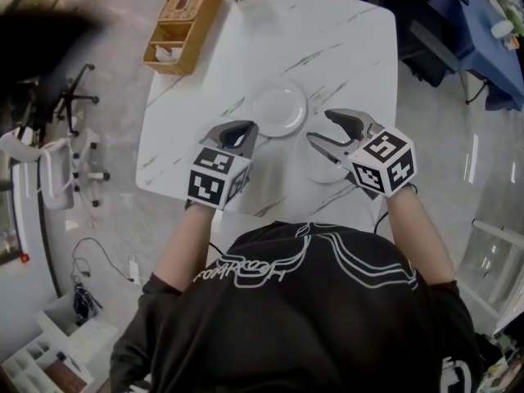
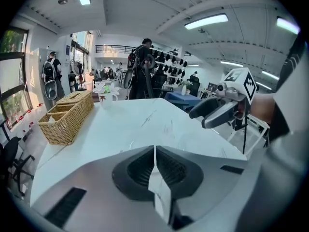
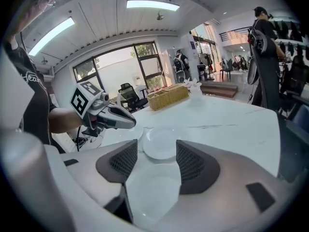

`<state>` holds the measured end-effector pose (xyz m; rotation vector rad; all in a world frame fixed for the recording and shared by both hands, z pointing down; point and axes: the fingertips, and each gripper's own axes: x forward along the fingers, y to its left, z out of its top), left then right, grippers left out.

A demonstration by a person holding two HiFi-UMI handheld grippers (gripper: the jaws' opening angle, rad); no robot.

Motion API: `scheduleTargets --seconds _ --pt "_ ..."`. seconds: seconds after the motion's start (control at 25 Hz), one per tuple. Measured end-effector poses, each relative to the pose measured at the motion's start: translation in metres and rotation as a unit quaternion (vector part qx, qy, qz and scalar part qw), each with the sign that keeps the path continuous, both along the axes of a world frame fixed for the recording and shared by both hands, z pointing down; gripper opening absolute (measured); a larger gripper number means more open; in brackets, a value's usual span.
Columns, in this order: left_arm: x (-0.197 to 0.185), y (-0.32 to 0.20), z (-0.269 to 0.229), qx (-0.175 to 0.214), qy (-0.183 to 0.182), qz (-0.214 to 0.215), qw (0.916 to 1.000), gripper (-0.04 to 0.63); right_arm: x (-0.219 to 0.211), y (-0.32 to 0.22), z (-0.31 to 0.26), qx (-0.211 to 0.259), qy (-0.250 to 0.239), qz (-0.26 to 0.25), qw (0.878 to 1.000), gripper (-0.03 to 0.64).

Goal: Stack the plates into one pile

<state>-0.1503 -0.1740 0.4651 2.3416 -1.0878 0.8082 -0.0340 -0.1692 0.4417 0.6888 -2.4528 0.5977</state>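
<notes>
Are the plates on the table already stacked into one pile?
No: the nearer plate and the farther plate lie beside each other on the table, not one on the other.

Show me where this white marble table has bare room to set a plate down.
Widest bare patch: the far right of the white marble table, beyond the round white plate. A smaller strip runs along the left edge, between the wicker basket and the left gripper. The near edge is crowded: both grippers, and a second white plate under the right gripper.
</notes>
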Motion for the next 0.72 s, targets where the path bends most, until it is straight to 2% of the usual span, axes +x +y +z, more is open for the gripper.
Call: scheduleTargets --seconds 0.32,0.72 --pt "-0.011 -0.031 0.037 -0.020 -0.089 0.030 0.9953 0.032 -0.006 -0.040 0.036 -0.008 0.041 -0.006 0.999 0.250" --pt "-0.019 -0.048 0.074 -0.042 -0.175 0.076 0.9806 0.032 -0.013 -0.059 0.072 -0.049 0.078 -0.008 0.996 0.250"
